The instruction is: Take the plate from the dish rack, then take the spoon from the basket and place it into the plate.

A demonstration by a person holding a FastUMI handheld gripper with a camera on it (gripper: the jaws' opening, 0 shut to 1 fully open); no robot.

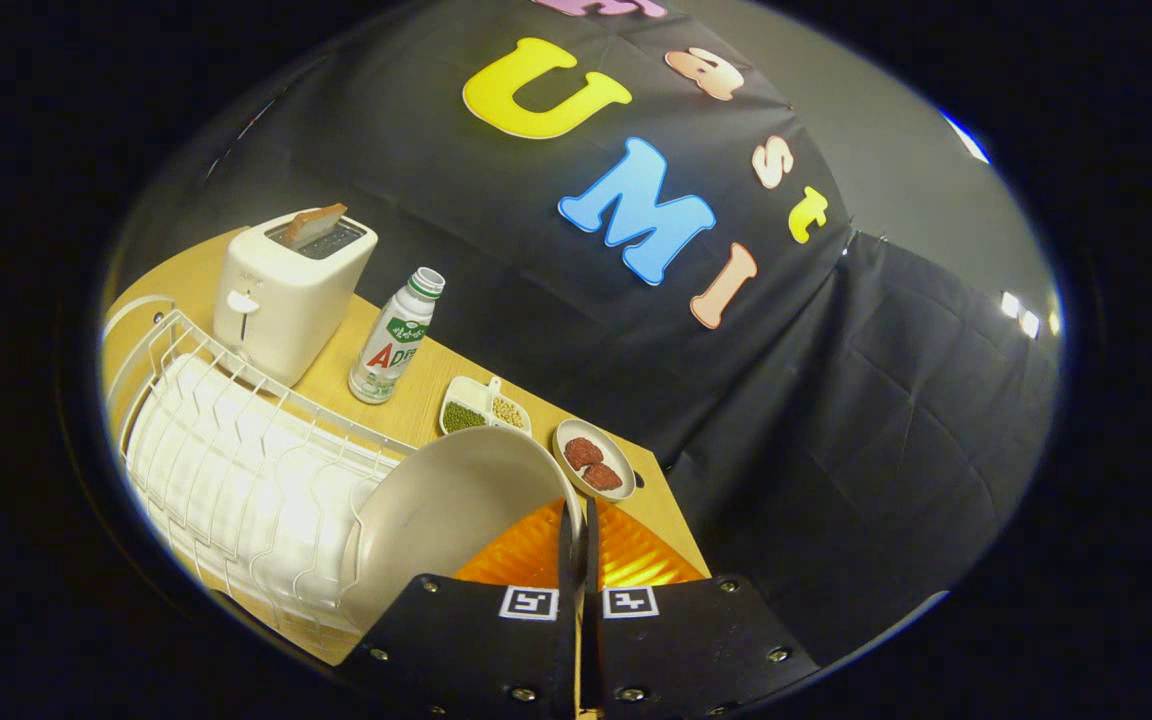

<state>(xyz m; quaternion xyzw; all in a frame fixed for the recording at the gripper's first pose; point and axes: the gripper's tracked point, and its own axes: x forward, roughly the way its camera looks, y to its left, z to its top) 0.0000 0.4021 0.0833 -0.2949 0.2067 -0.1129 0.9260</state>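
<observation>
Plate is sitting right at my gripper, its pale rim running in between the two fingers, which are lying almost together and pinching that rim from either side. I am reading that as clamped on the plate, though the contact itself is thin and hard to make out. The plate's lower part is being cut off by the gripper body, so I cannot tell whether it is resting on anything. To the left of the fingers the white wire dish rack is stretching away, and the plate's left side is overlapping the rack's near end; whether they are touching I cannot say. Just ahead of the fingers an orange ribbed surface is glowing, mostly hidden behind the plate and the fingers, and I am not able to name it. Beyond the fingers, on the wooden table, a small dish with two reddish pieces is lying, and left of it a divided white dish holding green and pale grains. Farther off a drink bottle with a green cap is standing upright, and beyond that a cream toaster with a slice of toast poking out.
</observation>
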